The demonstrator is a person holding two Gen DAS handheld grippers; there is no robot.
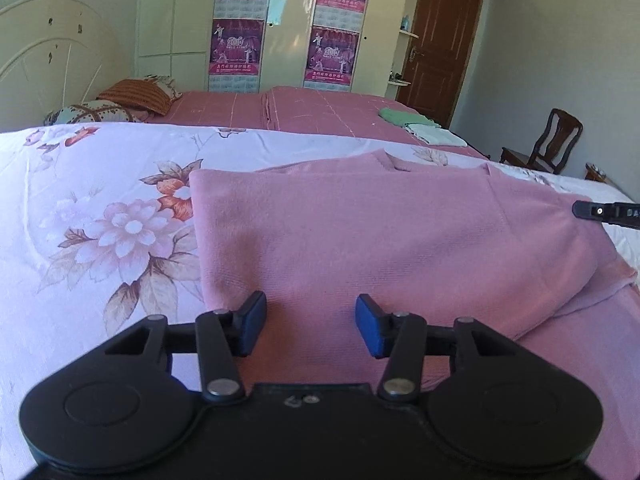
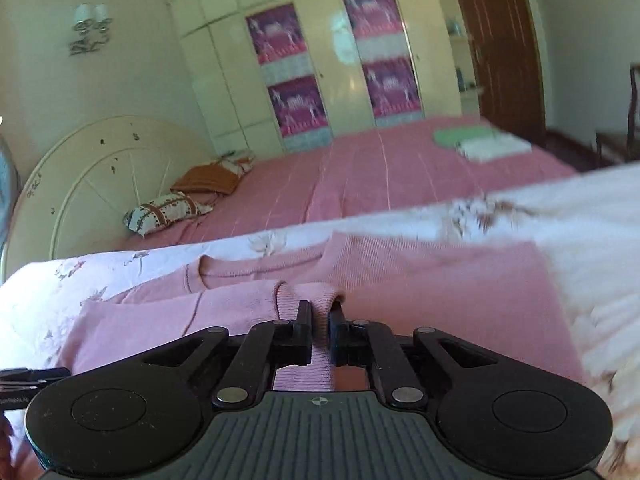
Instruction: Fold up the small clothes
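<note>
A pink knit sweater (image 1: 380,232) lies spread on a floral bedsheet (image 1: 100,208), its left side folded in with a straight edge. My left gripper (image 1: 311,322) is open and empty, hovering just above the sweater's near part. In the right wrist view the sweater (image 2: 440,288) lies across the bed with its collar at the far side. My right gripper (image 2: 320,330) is shut on the ribbed cuff of the sweater's sleeve (image 2: 304,300) and holds it above the body. The tip of the right gripper (image 1: 600,212) shows at the right edge of the left wrist view.
Behind the floral sheet the bed has a pink cover (image 1: 312,108) with pillows (image 1: 132,98) by the headboard and a folded green and white stack (image 1: 420,126). A wardrobe with posters (image 1: 280,24), a brown door (image 1: 440,40) and a wooden chair (image 1: 548,144) stand beyond.
</note>
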